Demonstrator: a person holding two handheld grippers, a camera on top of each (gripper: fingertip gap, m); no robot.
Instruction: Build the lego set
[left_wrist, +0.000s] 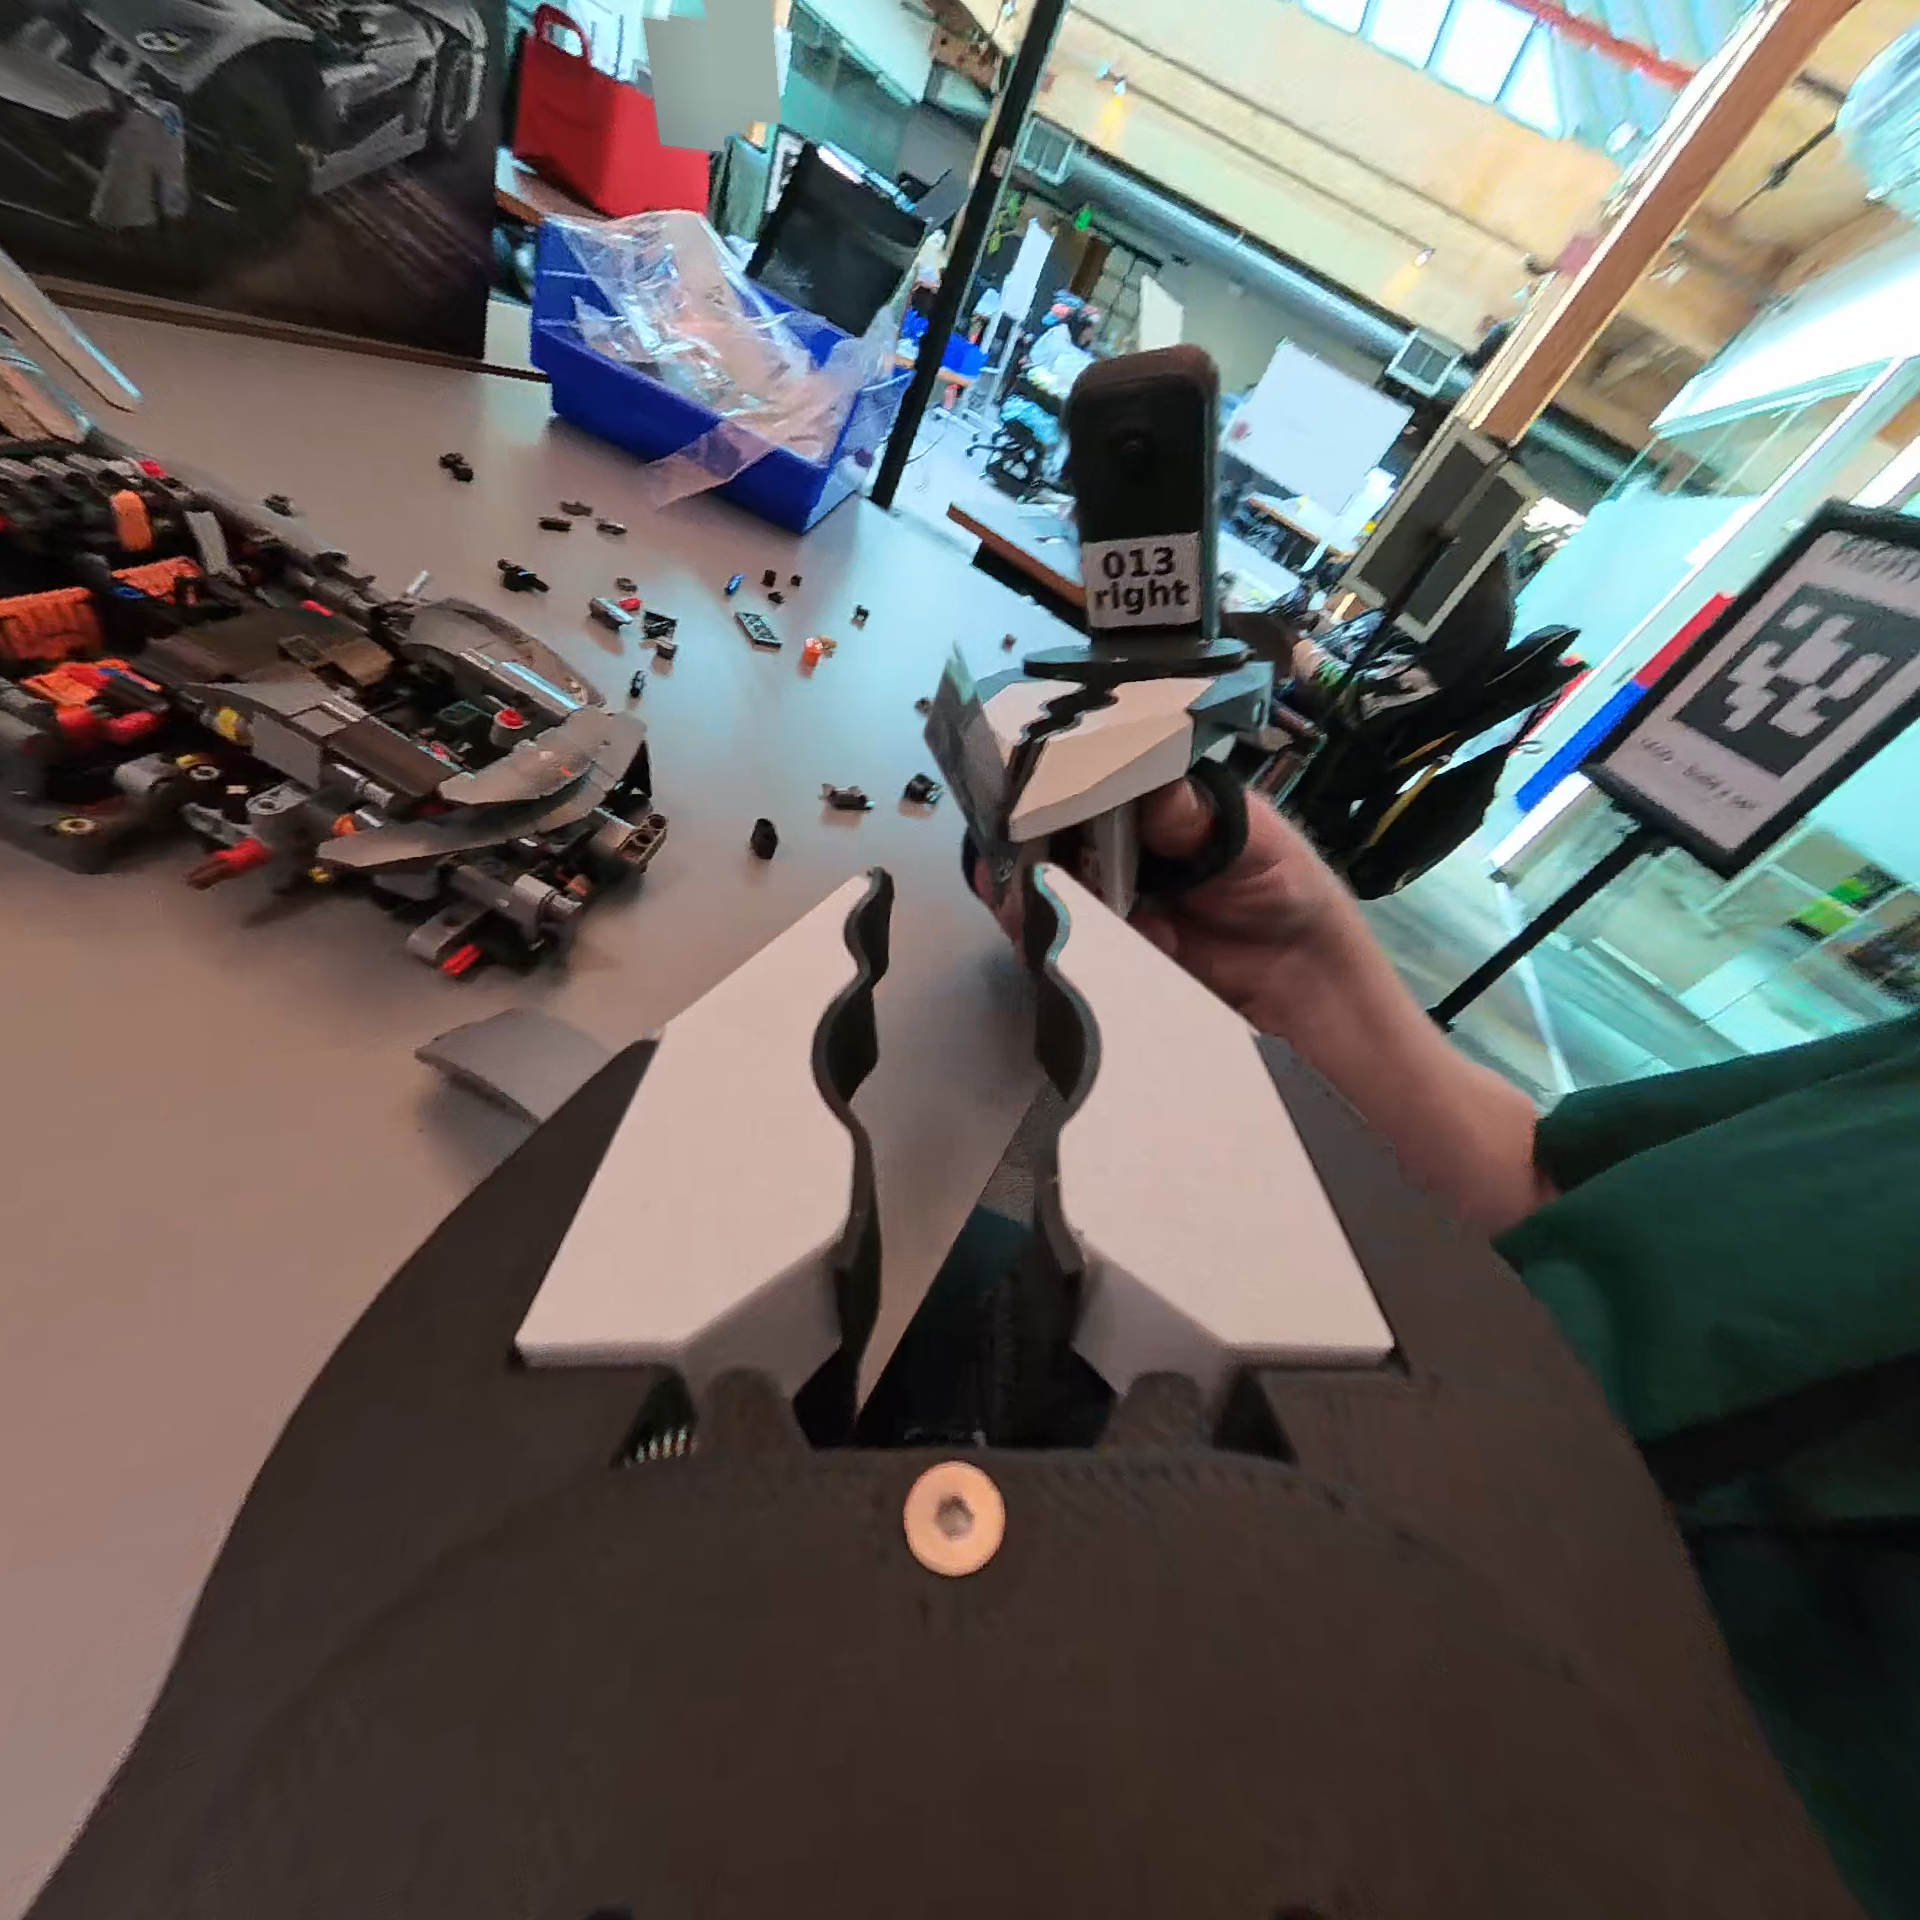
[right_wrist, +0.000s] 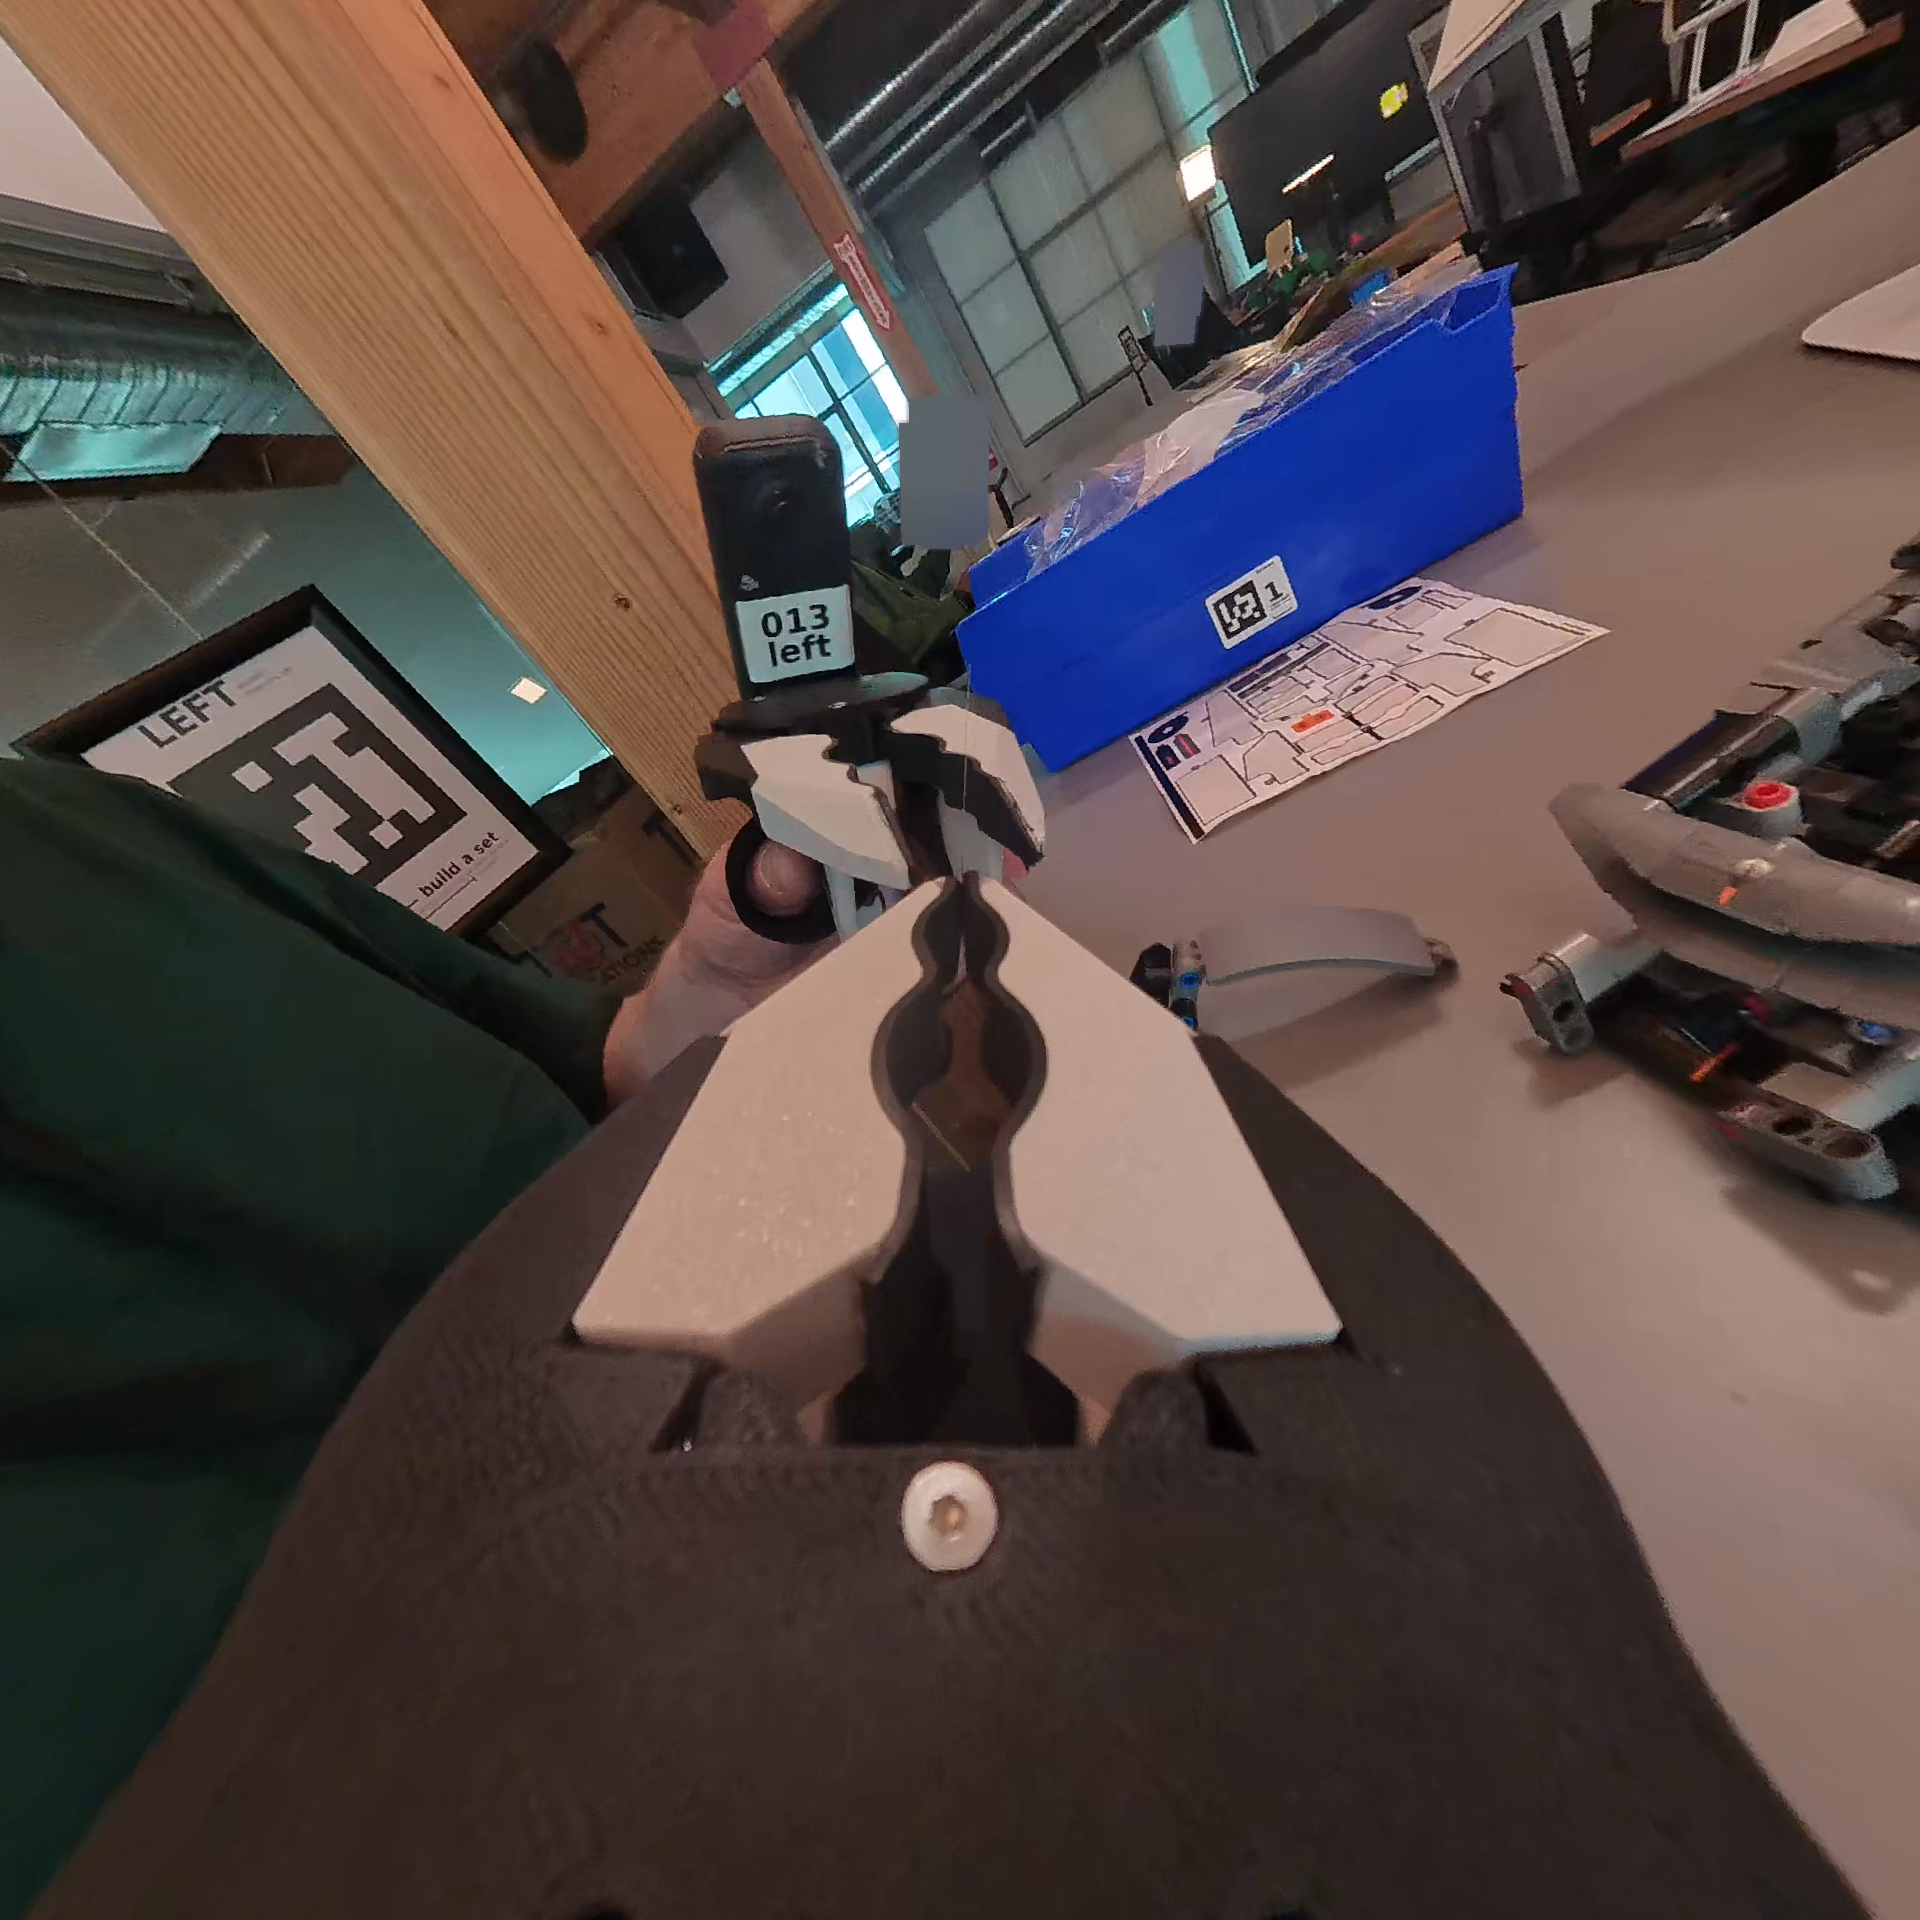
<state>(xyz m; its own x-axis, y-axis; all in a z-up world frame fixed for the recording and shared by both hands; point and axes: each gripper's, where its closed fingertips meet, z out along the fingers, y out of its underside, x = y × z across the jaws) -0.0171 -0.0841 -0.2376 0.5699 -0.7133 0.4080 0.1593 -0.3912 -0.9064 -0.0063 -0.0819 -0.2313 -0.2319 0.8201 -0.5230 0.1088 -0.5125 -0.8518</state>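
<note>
Two claws aloft, face to face over the grey desk (left_wrist: 312, 1091): held the left claw (left_wrist: 961, 899) parted and empty, and pinched the right claw (right_wrist: 961, 891) shut on a thin grey sheet (left_wrist: 961, 743). Left the half-built dark lego car (left_wrist: 312, 717) lying on the desk off to the left, with small loose pieces (left_wrist: 764, 629) scattered beside it, a curved grey panel (right_wrist: 1320, 940) near, and a blue bin (right_wrist: 1143, 644) of clear bags beyond, a printed sheet (right_wrist: 1371, 675) before it.
</note>
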